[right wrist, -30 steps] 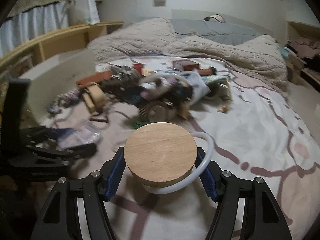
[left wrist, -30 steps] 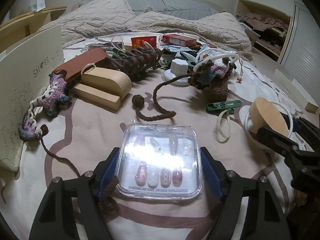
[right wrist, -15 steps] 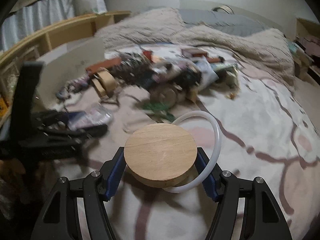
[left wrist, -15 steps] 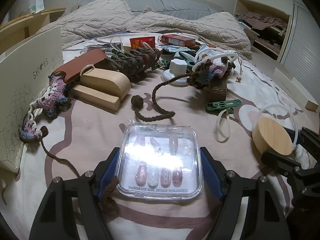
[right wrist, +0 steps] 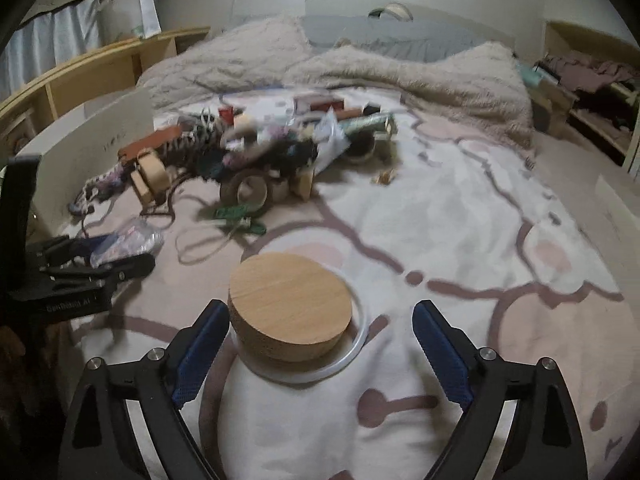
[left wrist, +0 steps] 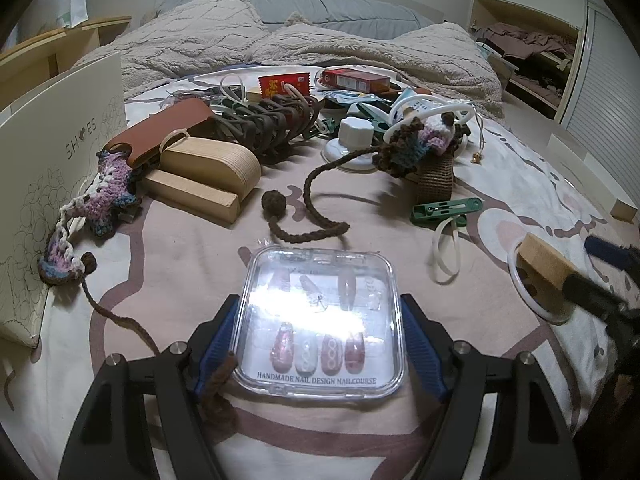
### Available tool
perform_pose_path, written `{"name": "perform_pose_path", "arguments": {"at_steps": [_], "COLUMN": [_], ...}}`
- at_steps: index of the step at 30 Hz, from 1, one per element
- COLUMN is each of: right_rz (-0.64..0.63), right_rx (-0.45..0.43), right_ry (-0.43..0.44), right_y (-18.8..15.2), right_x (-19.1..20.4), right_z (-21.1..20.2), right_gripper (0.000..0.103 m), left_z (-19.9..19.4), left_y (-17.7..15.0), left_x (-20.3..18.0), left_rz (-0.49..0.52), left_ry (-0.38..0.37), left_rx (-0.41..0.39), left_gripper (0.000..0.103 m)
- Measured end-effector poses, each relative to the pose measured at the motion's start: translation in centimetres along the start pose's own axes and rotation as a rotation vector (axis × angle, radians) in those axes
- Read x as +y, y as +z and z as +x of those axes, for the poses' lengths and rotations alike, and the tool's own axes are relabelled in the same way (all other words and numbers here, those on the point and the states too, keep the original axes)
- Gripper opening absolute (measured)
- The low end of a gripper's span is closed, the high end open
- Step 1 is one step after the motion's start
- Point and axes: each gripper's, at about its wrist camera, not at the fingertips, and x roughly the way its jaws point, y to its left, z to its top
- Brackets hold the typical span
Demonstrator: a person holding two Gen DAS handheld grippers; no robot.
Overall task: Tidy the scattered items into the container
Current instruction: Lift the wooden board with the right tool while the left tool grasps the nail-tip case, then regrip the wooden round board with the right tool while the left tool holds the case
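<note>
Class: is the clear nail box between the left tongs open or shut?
Shut: the clear nail box has its lid flat over the nails, its sides against the left tongs' blue pads.

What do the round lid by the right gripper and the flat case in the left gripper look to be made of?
Round lid: apparently pale unfinished wood, matte, grain lines visible, with a white ring, perhaps silicone. Flat case: clear hard plastic, glossy, glare on top, nails visible inside.

Right-wrist view: clutter pile (right wrist: 280, 152) motion-blurred, items indistinct; shelf contents too small.
</note>
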Motion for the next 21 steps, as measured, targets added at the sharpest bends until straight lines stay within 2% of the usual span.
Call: {"name": "perform_pose_path", "arguments": {"at_steps": [2,5,13,16,21], "right_rz": [-0.007,-0.009,-0.009,-0.012,-0.042], "right_rx": [-0.033,-0.036,0.023,0.021,0.029], "right_ry": [0.035,0.093,0.16,0.145,0.077], "right_y": [0.3,0.6,0.1,0.2,-0.2], "right_x": [0.2,0.6,1.5,1.8,2.4], "right_z": [-0.6,-0.6,1.2,1.8,2.5], "right_gripper": [0.093,0.093,0.093,0.092,0.082], "left_z": [0.0,0.0,0.0,0.2,0.4], "left_y": [0.0,0.0,0.0,0.0,0.3], "left_x": [0.0,0.0,-0.4,-0.5,-0.1], "left_rz": [0.0,-0.001,0.003,0.002,-0.016], "left_ry": [0.0,-0.001,-0.002,-0.001,-0.004], "left_rx": [0.0,0.0,0.0,-0.003,-0.003], "left_gripper": [0.077,0.077,0.077,0.077,0.077]}}
